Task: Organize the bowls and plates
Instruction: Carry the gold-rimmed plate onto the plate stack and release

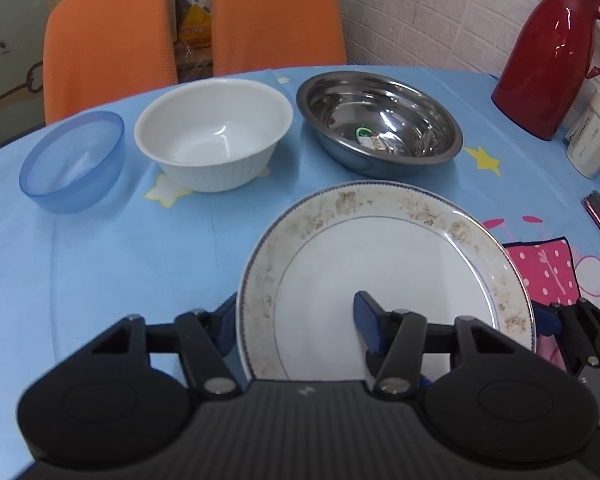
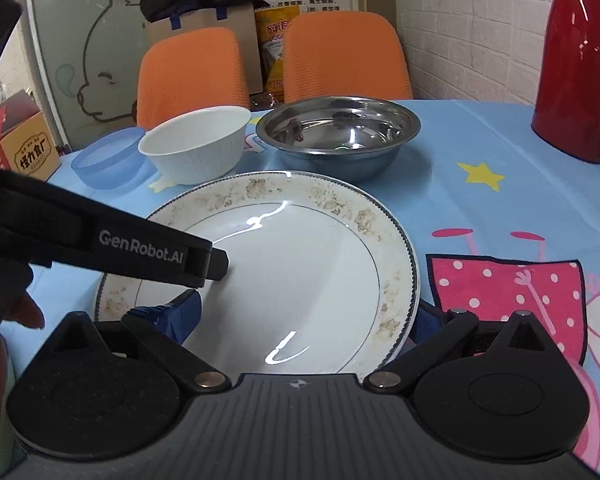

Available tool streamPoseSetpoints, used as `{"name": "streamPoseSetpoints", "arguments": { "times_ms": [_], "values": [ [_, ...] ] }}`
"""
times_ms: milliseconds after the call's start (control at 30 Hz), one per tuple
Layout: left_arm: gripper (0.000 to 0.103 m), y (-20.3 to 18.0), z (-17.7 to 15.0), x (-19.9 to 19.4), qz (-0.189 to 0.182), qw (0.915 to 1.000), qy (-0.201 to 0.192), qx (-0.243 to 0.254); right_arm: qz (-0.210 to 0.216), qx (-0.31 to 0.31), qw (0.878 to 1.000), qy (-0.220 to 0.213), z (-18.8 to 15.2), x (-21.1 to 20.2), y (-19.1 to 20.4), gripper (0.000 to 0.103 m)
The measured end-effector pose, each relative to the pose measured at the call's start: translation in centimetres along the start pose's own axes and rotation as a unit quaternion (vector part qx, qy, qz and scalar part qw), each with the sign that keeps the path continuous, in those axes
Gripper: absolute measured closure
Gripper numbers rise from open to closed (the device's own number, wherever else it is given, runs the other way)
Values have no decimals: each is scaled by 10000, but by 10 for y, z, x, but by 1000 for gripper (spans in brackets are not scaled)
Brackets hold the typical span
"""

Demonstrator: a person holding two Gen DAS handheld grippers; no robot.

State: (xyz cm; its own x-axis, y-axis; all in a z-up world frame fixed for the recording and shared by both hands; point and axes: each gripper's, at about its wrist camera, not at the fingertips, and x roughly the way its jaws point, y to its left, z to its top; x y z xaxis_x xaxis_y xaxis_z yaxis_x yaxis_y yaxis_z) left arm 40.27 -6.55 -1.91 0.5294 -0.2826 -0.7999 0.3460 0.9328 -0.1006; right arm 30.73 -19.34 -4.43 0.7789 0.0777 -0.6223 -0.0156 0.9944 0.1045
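Right, both grippers are on the same plate (image 1: 380, 248), neither clamped yet. The left gripper (image 1: 296, 326) is part open: one finger is outside the plate's left rim, the other is over the white well, and the pads are visibly clear of the china. The right gripper (image 2: 302, 318) is spread wide across the plate's right edge in the same way, one pad over the well and one beyond the rim, holding nothing.

Risks:
- Glazed rim, thin lip. If one side bites before the other, the plate pivots or skates on the tablecloth (image 1: 100, 260).
- The outer fingers sit low by the rim (can't tell if they're under it). They could snag the cloth and drag it.
- The two grippers are close together over the well, so they could clash.
- Pushed forward, the plate hits the steel bowl (image 1: 380, 120) just beyond its far rim.

The plate sits directly ahead of both grippers, its near edge between their fingers. Further back, in a row from left, are the blue bowl (image 1: 74, 162), the white bowl (image 1: 214, 134) and the steel bowl, all apart from the plate and untouched. The red jug (image 1: 552, 60) is far right, well clear.
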Motion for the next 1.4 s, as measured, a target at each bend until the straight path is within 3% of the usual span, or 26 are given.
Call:
{"name": "streamPoseSetpoints", "arguments": {
  "times_ms": [533,700,767,867,1200,1400],
  "values": [
    [54,-17,-6,-8,-76,9998,-56,182,-141,317,9993,-142,-8,-21,-1,12],
    [53,-11,-12,-5,-245,9997,27,89,112,413,9991,-43,-12,-19,-11,12],
    [50,-13,-14,-5,-266,9996,2,124,144,260,9996,33,-11,-18,-11,12],
    [45,-14,-16,-4,-317,9993,-31,187,58,-505,9987,100,-16,-15,-4,12],
    [47,-14,-17,-5,-314,9994,-18,157,147,-295,9993,-202,-21,-23,-11,17],
    [48,-12,-22,-13,-357,9993,81,2,124,-201,9996,-164,-19,-30,-9,18]
  ]
}}
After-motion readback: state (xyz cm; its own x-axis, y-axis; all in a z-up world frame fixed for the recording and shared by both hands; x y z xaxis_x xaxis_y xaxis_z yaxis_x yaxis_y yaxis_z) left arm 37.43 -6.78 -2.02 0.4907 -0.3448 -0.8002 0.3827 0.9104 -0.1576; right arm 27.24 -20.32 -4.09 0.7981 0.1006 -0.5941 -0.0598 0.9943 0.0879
